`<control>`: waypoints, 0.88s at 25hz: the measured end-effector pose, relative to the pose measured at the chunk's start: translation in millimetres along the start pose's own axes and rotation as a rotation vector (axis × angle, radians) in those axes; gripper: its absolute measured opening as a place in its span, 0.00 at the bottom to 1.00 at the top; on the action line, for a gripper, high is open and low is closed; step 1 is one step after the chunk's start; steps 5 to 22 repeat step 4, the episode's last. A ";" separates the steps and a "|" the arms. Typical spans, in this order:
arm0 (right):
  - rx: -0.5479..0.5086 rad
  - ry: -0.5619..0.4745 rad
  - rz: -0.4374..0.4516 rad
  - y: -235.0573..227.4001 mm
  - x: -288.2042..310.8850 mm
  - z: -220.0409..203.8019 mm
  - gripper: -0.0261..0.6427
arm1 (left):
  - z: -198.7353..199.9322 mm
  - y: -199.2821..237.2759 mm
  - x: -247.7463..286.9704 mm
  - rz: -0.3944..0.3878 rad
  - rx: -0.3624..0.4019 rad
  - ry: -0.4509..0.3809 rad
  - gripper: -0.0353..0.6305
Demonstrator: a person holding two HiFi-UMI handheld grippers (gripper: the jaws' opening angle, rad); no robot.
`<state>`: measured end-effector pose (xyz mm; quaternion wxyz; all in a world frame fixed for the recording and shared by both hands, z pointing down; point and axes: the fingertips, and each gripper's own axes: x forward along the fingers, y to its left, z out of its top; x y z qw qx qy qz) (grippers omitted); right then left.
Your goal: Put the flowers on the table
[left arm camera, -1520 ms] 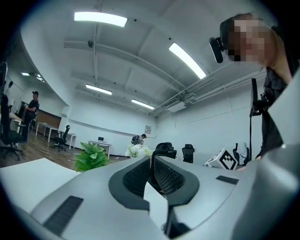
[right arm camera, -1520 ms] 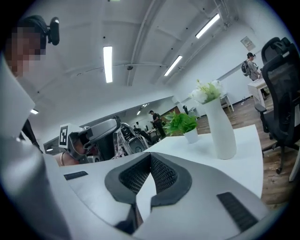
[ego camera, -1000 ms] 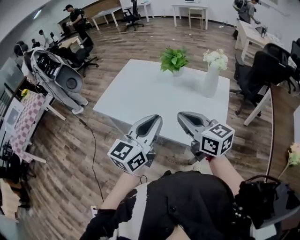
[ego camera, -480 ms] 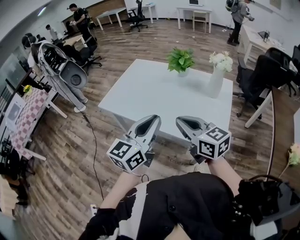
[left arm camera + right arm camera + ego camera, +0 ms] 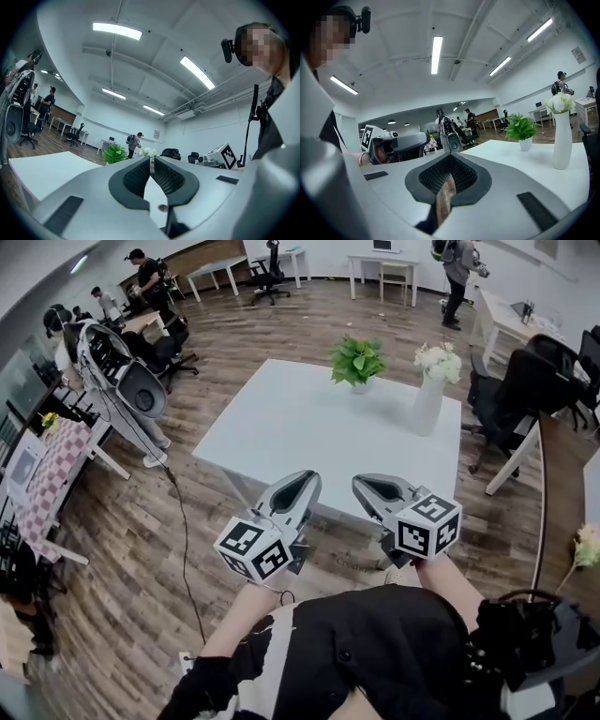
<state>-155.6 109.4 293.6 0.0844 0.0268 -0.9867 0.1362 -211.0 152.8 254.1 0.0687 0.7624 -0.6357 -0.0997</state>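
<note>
Just by the near edge of the table (image 5: pixel 309 427), left tongs (image 5: pixel 304 484) and right tongs (image 5: pixel 368 486) hover closed, empty.

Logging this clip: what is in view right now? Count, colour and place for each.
table: one, white, centre of the wood floor
potted plant: one, green in a white pot, far side of the table
vase of flowers: one, white, upright, table's far right
loose flower: one, pale, right edge of the head view
office chairs: several, black, around the room
checked cloth: one, pink and white, left edge
cable: one, black, on the floor
people: several, background
left gripper: grey, jaws together, empty
right gripper: grey, jaws together, empty
</note>
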 end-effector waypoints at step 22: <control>0.005 0.000 -0.006 -3.4 -2.1 -2.6 0.06 | -2.6 0.1 3.3 0.000 0.003 0.002 0.11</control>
